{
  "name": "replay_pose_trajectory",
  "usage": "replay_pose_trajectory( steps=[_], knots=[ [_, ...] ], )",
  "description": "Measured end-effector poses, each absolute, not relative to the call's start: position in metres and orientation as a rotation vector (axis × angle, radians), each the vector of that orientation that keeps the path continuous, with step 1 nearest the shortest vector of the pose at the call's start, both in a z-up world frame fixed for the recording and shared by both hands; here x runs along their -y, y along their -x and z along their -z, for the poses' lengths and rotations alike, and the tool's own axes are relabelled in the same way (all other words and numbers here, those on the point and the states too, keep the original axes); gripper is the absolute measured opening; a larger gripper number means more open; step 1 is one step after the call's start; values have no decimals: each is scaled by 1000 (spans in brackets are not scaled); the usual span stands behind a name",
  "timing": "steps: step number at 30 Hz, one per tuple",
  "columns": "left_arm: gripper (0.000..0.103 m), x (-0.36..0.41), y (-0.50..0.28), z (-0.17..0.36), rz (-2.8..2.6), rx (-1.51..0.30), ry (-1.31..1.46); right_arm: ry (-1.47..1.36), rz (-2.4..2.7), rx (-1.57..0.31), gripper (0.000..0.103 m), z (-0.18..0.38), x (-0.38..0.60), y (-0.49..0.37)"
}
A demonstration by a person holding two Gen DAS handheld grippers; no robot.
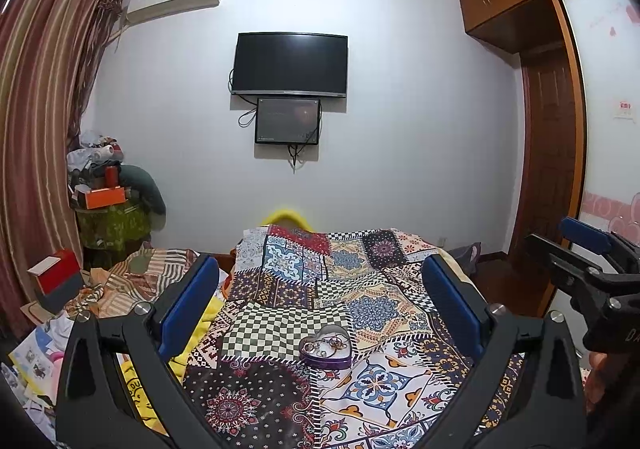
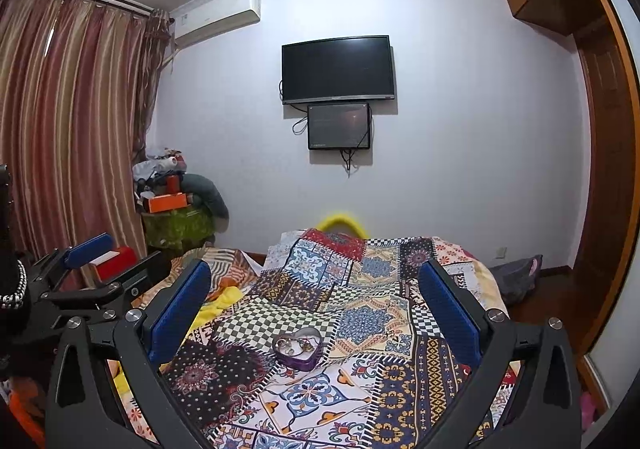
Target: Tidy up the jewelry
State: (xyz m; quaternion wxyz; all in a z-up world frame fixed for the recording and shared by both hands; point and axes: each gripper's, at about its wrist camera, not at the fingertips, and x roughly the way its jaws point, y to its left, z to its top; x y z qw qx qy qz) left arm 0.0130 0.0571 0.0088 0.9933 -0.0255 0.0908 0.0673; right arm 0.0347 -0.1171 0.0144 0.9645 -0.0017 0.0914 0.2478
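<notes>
A heart-shaped purple box (image 1: 326, 349) is seen resting lidless on the patchwork quilt (image 1: 360, 309), near its front middle. Several rings (image 1: 324, 345) are held inside it; their number cannot be told. The left gripper (image 1: 320, 305) is held above the quilt with jaws spread wide, nothing between them, the box framed between its fingers from behind. The right gripper (image 2: 316, 305) is likewise held released and empty, well apart from the box. A television (image 1: 290, 65) is mounted on the far wall.
</notes>
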Motion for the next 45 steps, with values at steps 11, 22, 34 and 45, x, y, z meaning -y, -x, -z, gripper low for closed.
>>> replay_pose_trajectory(
  steps=[11, 22, 34, 45],
  knots=[
    [102, -54, -13, -8, -135, -185, 36, 3, -505, -199, 103, -15, 118, -35],
    [102, -55, -15, -7, -122, -190, 45, -6, -504, -209, 103, -15, 119, -37],
    [102, -54, -15, -7, -106, -197, 38, -17, -501, -221, 103, -14, 120, -40],
    [102, -52, -13, -6, -87, -191, 38, -17, -498, -222, 103, -14, 123, -42]
  ],
)
